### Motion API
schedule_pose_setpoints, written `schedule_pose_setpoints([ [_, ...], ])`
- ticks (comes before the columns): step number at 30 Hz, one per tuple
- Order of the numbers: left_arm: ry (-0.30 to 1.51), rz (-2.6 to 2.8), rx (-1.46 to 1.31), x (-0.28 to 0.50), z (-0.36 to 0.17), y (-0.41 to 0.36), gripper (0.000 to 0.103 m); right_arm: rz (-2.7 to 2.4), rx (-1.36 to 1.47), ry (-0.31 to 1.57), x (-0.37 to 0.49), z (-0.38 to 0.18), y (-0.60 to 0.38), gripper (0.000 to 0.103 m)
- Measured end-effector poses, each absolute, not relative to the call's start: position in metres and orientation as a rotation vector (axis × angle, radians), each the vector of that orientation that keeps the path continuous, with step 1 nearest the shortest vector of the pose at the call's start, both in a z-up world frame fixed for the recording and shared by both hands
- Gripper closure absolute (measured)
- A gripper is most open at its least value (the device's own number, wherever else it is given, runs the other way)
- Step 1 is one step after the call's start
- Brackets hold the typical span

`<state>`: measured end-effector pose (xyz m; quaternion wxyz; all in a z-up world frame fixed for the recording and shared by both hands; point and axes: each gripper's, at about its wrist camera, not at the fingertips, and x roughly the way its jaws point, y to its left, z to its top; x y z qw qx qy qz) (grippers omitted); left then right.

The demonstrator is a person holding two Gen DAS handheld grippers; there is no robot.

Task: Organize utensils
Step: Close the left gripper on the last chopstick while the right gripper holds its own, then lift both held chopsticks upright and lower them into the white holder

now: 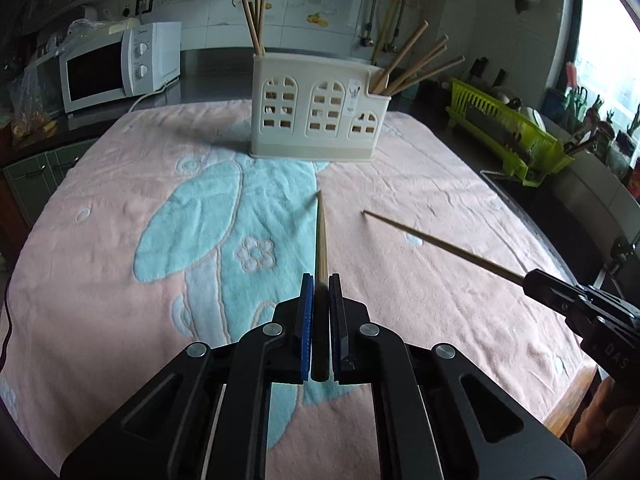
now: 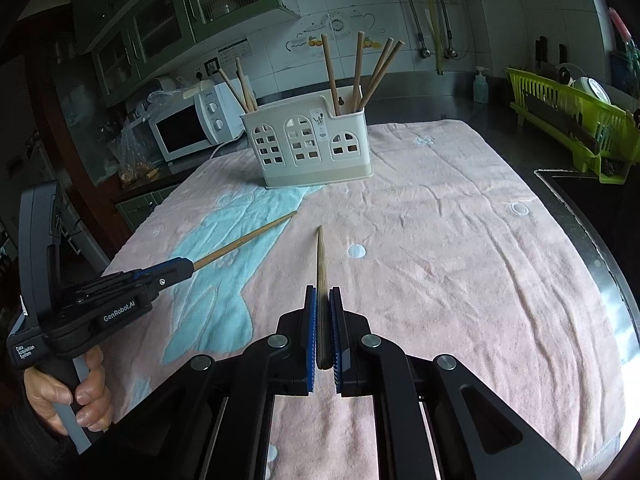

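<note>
My left gripper (image 1: 320, 280) is shut on a wooden chopstick (image 1: 321, 236) that points forward toward the cream utensil holder (image 1: 316, 116). My right gripper (image 2: 323, 292) is shut on a second chopstick (image 2: 321, 256), also pointing at the holder (image 2: 308, 148). Each gripper shows in the other's view: the right one (image 1: 528, 278) with its chopstick (image 1: 440, 246), the left one (image 2: 188, 266) with its chopstick (image 2: 244, 240). The holder stands at the far side of the towel. Several chopsticks stand in its left compartment (image 1: 254, 20) and right compartment (image 1: 416, 62).
A pink and blue towel (image 1: 420, 300) covers the counter. A white microwave (image 1: 116, 66) stands at the back left. A green dish rack (image 1: 508, 128) sits at the right by the sink edge (image 2: 560, 184). A soap bottle (image 2: 481, 86) stands by the wall.
</note>
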<state>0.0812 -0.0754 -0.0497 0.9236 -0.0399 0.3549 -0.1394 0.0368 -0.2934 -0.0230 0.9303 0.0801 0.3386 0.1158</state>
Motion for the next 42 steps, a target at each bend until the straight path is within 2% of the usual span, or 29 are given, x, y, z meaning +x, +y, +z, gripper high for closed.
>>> schedule_pose_setpoints([
  [19,0.542,-0.351,-0.119,0.130,0.020,-0.056,0.098,0.314,0.141,0.615,0.101,0.055,-0.304,0.097],
  [28,0.483,-0.377,-0.085,0.150,0.057,-0.051,0.098,0.393,0.113,0.581,0.131,0.111,-0.300,0.097],
  [37,0.375,-0.364,-0.069,0.180,0.122,-0.046,0.098,0.389,0.037,0.501,0.165,0.176,-0.298,0.097],
  [42,0.298,-0.349,-0.057,0.205,0.164,-0.050,0.098,0.337,-0.010,0.490,0.193,0.193,-0.297,0.097],
])
